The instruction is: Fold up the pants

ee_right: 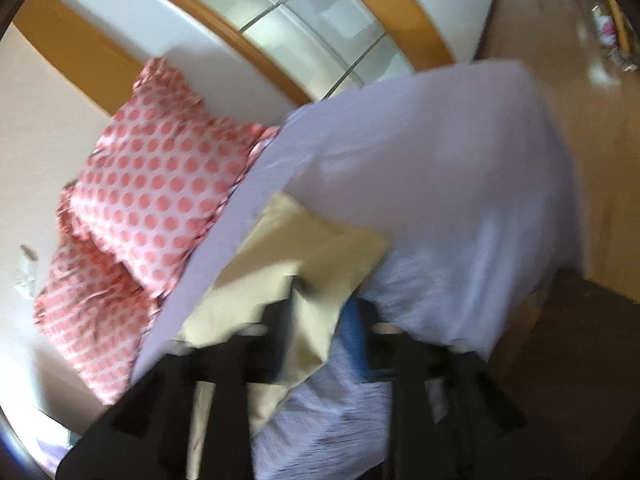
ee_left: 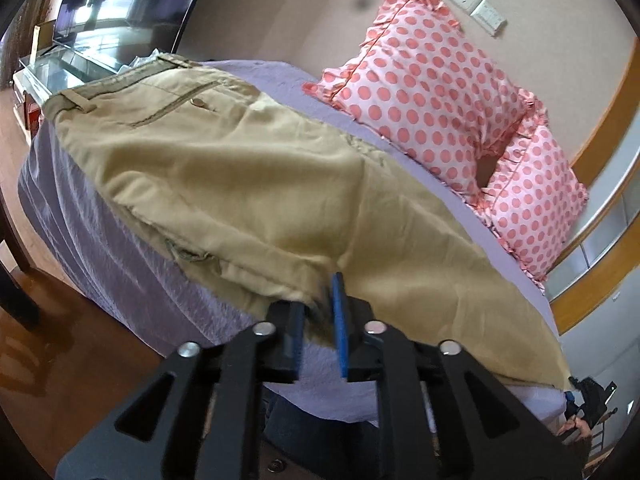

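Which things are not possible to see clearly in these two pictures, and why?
- Right wrist view: motion blur; whether the right gripper grips the pants cannot be told.
- Left wrist view: the left gripper fingers hide the pants edge between them.
- Left wrist view: the pants' far hem corner is small, near the rim.
- Under the pants, the bed sheet is hidden.

Home bedroom; bed (ee_left: 100, 248), dotted pillows (ee_left: 432, 92), television (ee_left: 120, 4)

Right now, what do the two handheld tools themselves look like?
The left tool is matte black, with angular struts that have triangular cutouts, round silver pivot pins, and blue pads lining its fingers. The right tool, though blurred, shows the same black frame and a blue pad. No cables or markings are visible.
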Available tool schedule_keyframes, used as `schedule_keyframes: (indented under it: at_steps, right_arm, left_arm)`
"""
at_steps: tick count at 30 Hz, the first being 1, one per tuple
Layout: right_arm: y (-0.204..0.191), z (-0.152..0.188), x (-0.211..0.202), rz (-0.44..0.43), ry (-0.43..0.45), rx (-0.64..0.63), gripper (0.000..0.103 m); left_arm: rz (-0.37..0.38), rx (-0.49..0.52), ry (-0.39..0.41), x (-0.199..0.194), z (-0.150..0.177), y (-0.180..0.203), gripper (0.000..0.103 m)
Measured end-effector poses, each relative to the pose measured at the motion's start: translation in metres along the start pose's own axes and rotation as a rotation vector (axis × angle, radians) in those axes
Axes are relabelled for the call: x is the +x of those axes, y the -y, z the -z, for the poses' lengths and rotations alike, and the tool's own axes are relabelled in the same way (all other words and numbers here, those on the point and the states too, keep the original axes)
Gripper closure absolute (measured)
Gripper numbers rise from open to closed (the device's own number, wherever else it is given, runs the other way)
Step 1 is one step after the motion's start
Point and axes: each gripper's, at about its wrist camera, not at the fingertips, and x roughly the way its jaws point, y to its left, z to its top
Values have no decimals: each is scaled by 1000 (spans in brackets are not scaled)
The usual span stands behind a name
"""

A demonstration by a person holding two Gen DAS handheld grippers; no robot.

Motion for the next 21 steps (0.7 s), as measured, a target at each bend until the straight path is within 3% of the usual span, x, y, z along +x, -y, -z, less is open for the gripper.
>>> schedule_keyframes:
  at_steps: [2, 8, 11, 13, 17, 19, 21]
  right_arm:
    - [5, -2, -6, 29, 44, -6, 48]
    - [2, 5, 4, 0, 41, -46, 49]
    - [-12, 19, 13, -48, 21, -103, 59]
    - [-24, 29, 21, -70, 11, -173, 91]
    - [-45, 29, 27, -118, 41, -233, 96]
    - [-79, 27, 23, -201, 56, -273, 96]
    - [-125, 36, 18, -309, 55, -359, 96]
  left_arm:
    - [-12, 3, 36, -10, 3, -2, 67]
    - [-34, -85, 143, -37, 3, -26, 62]
    - [-53, -137, 196, -46, 0, -37, 59]
    - [-73, -158, 210, -48, -2, -43, 58]
    - [-65, -181, 202, -47, -2, -54, 56]
    - [-62, -181, 204, -49, -2, -58, 53]
    - [-63, -172, 218, -53, 1, -59, 43]
